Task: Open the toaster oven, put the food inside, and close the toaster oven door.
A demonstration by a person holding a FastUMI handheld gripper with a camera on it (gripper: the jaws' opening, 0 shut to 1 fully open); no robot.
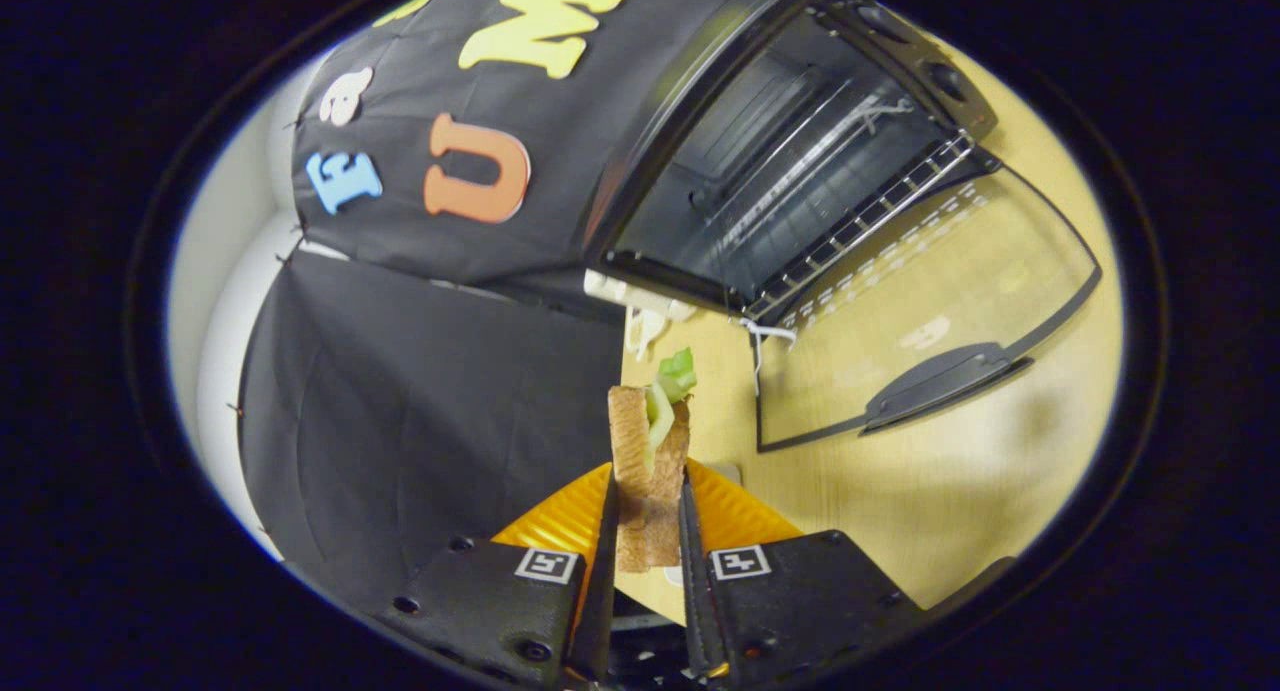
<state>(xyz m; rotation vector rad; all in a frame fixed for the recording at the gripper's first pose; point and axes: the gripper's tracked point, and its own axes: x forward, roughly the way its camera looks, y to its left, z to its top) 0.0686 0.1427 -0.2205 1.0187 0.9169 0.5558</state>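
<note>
Item 1, your gripper [648, 531]: both fingers pressed onto the sandwich [650, 471], one on each side, so it's clamped and lifted off the table. Item 2, sandwich: toasted bread slices stood on edge betw. the fingers, green lettuce [676, 373] poking out the far end, beyond the fingertips. Item 3, toaster oven [790, 151]: dark body, sits on the table ahead of your fingers and off to the right, appears tilted w/ the view; cavity open, wire rack [860, 226] seen at the mouth. Item 4, oven door [930, 311]: swung fully down, glass pane lying near flat over the table, dark handle [940, 381] on the edge nearest you. Sandwich is well short of the cavity, near the door's left corner but apart from it. Item 5, orange ridged plate [735, 511]: on the table just under and behind the sandwich, partly hidden by the fingers. Item 6, table [950, 491]: light wood top. Item 7, white cord/tie [765, 336] at the door hinge corner; what it is, can't tell
</note>
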